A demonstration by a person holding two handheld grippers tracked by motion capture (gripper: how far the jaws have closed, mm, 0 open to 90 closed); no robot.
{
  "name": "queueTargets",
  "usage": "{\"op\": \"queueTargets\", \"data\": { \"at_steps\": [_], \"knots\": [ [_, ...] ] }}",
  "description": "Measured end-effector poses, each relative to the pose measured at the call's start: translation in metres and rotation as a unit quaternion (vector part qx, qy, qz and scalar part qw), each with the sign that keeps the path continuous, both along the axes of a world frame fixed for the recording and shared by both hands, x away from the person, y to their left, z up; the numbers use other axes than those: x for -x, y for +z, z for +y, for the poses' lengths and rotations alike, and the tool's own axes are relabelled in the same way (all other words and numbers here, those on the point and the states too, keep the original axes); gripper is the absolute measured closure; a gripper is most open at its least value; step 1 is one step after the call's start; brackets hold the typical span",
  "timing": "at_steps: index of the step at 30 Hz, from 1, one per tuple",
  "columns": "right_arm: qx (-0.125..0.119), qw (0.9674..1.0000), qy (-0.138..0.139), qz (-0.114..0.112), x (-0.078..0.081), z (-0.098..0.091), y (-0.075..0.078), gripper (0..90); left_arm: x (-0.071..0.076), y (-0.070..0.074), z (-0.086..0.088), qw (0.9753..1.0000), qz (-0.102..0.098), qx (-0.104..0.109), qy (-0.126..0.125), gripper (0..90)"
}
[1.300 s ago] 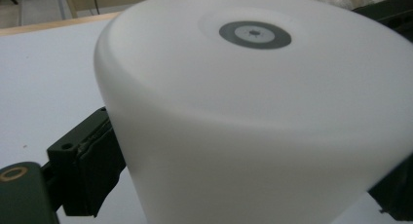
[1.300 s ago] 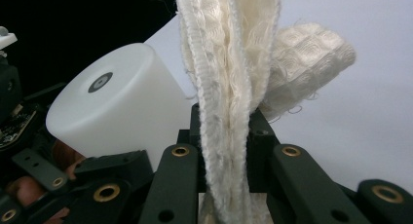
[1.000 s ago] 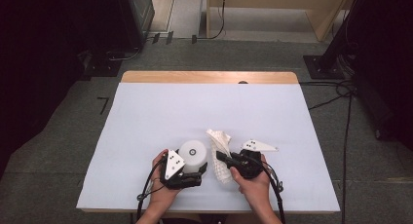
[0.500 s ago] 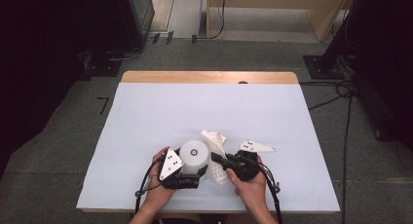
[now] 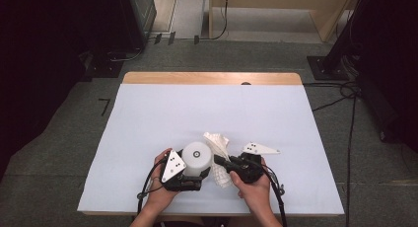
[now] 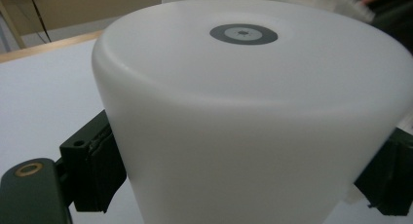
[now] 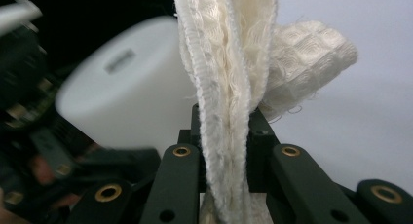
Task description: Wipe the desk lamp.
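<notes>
A white plastic cup (image 5: 196,157) stands upside down near the table's front edge, a grey round mark on its base (image 6: 243,34). My left gripper (image 5: 190,177) is shut on the cup, one black pad (image 6: 92,160) on each side of its wall. A cream waffle-weave cloth (image 5: 219,155) hangs bunched just right of the cup and touches it. My right gripper (image 5: 223,163) is shut on a fold of the cloth (image 7: 229,112), which rises between its black jaws. The cup (image 7: 126,97) lies to the left in the right gripper view.
A pale sheet covers the table (image 5: 207,113), with a wooden strip (image 5: 212,78) bare at the far edge. Cables (image 5: 345,94) and dark stands sit on the floor around it. Both hands work at the front middle.
The cloth and my right gripper have shifted slightly left, closer against the cup. The cup and my left gripper have stayed in place.
</notes>
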State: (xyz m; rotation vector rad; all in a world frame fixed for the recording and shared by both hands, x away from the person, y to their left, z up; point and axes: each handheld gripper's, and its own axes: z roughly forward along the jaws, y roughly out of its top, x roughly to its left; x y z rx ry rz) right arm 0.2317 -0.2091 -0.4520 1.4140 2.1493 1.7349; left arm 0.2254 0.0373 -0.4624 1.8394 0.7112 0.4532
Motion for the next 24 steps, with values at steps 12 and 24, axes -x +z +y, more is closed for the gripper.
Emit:
{"op": "queueTargets", "data": {
  "at_steps": [12, 24],
  "knots": [
    [-0.018, 0.9997, 0.005, -0.017, 0.002, -0.004, 0.015, 79.4, -0.002, -0.004, -0.001, 1.0, 0.005, -0.004, -0.007, 8.7],
    [-0.009, 0.9996, -0.019, -0.019, -0.001, -0.017, 0.016, 79.2, -0.004, -0.014, 0.003, 0.9997, 0.005, -0.01, -0.024, 8.6]
  ]
}}
